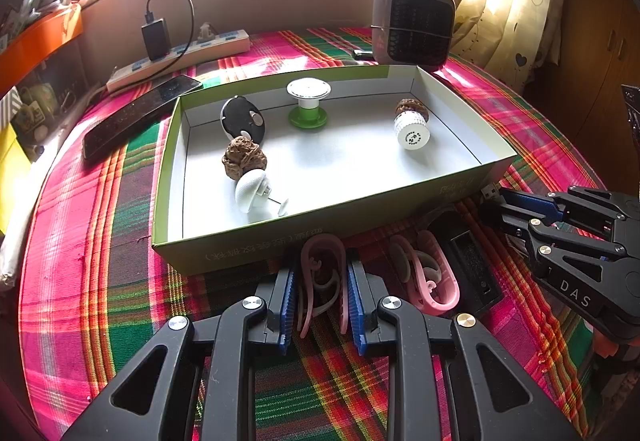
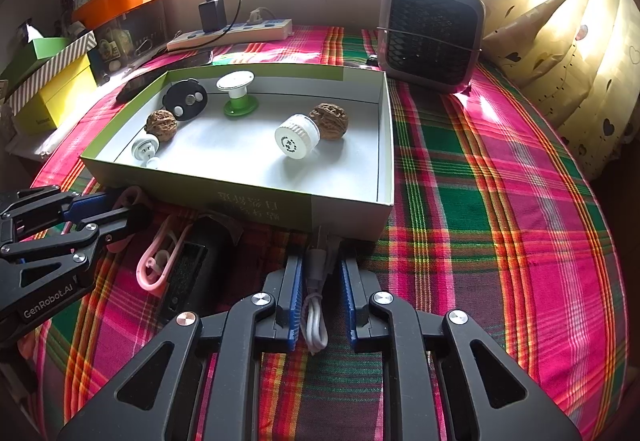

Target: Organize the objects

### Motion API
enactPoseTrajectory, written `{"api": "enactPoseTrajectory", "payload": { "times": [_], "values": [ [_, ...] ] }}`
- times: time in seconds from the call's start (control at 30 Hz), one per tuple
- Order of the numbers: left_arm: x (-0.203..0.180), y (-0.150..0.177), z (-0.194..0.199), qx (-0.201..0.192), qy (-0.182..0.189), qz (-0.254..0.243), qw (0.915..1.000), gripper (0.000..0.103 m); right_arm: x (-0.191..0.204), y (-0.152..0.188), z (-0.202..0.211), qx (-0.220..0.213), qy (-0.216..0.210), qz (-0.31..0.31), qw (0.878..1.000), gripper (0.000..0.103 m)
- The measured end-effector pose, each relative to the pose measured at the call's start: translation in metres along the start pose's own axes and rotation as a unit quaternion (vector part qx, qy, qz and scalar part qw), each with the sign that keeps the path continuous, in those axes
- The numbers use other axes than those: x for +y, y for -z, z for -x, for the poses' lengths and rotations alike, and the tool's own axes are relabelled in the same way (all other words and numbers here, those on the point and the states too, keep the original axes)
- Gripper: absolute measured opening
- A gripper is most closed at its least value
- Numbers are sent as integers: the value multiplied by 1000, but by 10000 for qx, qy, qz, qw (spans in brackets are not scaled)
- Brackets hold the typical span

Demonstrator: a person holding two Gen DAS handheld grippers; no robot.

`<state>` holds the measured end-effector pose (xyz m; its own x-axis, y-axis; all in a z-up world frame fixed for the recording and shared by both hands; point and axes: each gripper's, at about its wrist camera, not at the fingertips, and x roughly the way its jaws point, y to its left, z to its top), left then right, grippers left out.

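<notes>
Legible markings:

- Right gripper (image 1: 504, 207): white letters "DAS" on its black body, seen from the left wrist view.
- Left gripper (image 2: 120, 213): white lettering "GenRobot.AI" on its black body, seen from the right wrist view.
- Green box (image 1: 248, 241): pale Chinese characters on the near outer wall, upside down, not readable.
- White cap (image 2: 297, 136): round black stamp, too small to read.

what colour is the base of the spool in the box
Green base, with a white top; clearest in the left wrist view.

— How many things sit inside the box (image 1: 460, 177)?
— Two walnuts (image 2: 329, 115), one green spool (image 2: 239, 97), one white cap (image 2: 297, 137), one black disc (image 2: 185, 99).
— And just before the box?
— Two pink clips (image 1: 434, 277).
</notes>
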<state>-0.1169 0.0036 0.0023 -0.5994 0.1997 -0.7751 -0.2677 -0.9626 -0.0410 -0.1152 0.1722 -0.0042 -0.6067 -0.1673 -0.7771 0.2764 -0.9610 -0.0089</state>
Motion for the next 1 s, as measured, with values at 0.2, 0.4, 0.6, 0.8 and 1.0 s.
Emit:
{"api": "enactPoseTrajectory", "payload": {
  "times": [0.2, 0.4, 0.6, 0.8, 1.0],
  "values": [
    [2, -1, 1, 9, 9, 39, 10000, 21, -1, 1, 1, 2, -18, -44, 10000, 16],
    [2, -1, 2, 11, 10, 64, 10000, 21, -2, 2, 3, 4, -41, -88, 10000, 16],
    [4, 0, 6, -24, -5, 112, 9999, 21, -2, 3, 5, -19, -69, -102, 9999, 16],
    [3, -1, 12, -76, -8, 122, 9999, 21, -2, 3, 9, -78, -96, -127, 9998, 16],
    [1, -2, 19, -140, 2, 131, 9998, 21, -3, 3, 14, -128, -111, -144, 9998, 16]
  ]
}}
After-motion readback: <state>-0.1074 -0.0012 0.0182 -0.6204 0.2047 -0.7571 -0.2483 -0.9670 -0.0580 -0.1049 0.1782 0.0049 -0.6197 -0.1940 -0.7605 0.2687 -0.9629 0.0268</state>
